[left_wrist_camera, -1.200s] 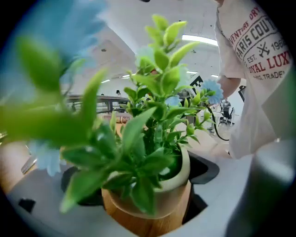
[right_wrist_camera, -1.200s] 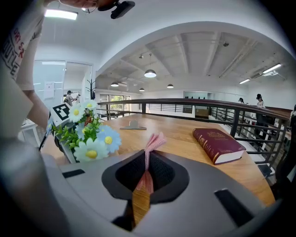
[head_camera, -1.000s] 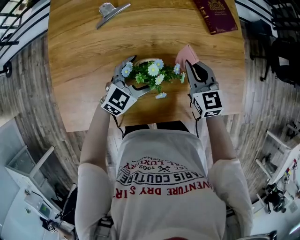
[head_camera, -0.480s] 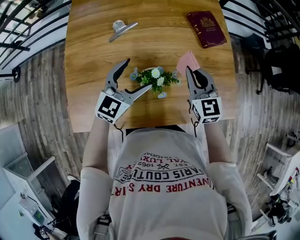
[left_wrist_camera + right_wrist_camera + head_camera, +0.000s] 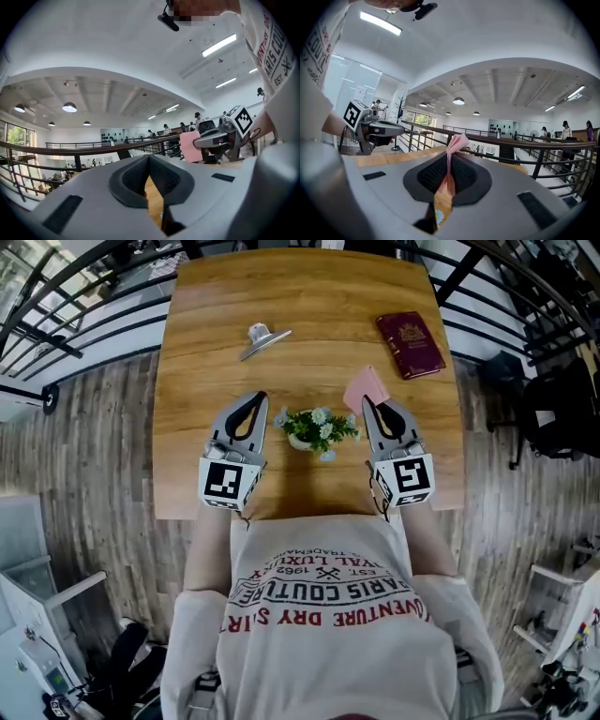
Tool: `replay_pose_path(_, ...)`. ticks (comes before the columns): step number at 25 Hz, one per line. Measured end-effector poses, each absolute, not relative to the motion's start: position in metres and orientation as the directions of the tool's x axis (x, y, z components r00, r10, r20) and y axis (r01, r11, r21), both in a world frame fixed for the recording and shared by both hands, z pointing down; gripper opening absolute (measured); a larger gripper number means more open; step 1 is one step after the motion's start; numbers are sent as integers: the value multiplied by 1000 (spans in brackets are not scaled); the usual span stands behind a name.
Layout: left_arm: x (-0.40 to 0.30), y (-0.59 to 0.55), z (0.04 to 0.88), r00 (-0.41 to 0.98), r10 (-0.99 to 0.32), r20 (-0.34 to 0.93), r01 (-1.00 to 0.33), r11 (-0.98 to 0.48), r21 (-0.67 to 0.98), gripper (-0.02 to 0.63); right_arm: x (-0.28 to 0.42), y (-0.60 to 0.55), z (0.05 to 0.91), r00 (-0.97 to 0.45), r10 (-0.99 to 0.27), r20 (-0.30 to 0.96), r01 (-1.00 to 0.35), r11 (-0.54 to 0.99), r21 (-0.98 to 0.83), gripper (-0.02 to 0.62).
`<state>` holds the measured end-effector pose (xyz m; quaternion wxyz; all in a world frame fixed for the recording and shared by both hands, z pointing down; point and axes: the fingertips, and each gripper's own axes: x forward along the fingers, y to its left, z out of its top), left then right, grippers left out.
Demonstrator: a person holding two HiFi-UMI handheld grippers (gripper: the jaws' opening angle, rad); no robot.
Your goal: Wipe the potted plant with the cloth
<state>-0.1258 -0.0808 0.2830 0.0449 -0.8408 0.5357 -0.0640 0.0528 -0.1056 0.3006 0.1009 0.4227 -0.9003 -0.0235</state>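
Cloth (image 5: 365,387) pinched in right gripper (image 5: 367,404), left gripper (image 5: 260,399) just snapped shut empty; I'd steady the potted plant (image 5: 317,427) first, then dab leaves gently.

From the head, steeply down on the worktop (image 5: 197,352), left hand-held gripper (image 5: 257,397) and right hand-held gripper (image 5: 367,401). From each of these, close behind its jaws, level outward, with the other caught at the side.

Bright ceiling lights, sharp, fisheye-warped edges
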Motion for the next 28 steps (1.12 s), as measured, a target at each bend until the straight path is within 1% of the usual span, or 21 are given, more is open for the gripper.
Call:
replay_pose_path(4,-139,-76,275,354,-934,57,-922,-359,-149,15,43,-104,288,-639,-759,124,-744,651,152,41)
replay_pose_path(9,-154,-75,267,306,-951,41,-940,-309,-147,15,34,-105,280,-645,-758,98,-740,652,165,41)
replay_pose_path(24,-164,-75,259,262,-963,61,-957,-268,-111,15,25,-111,279,-651,-752,98,-739,658,145,40)
replay_pose_path(28,-167,-77,261,252,-965,69,-958,-259,-124,15,25,-115,283,-642,-760,104,-752,650,110,40)
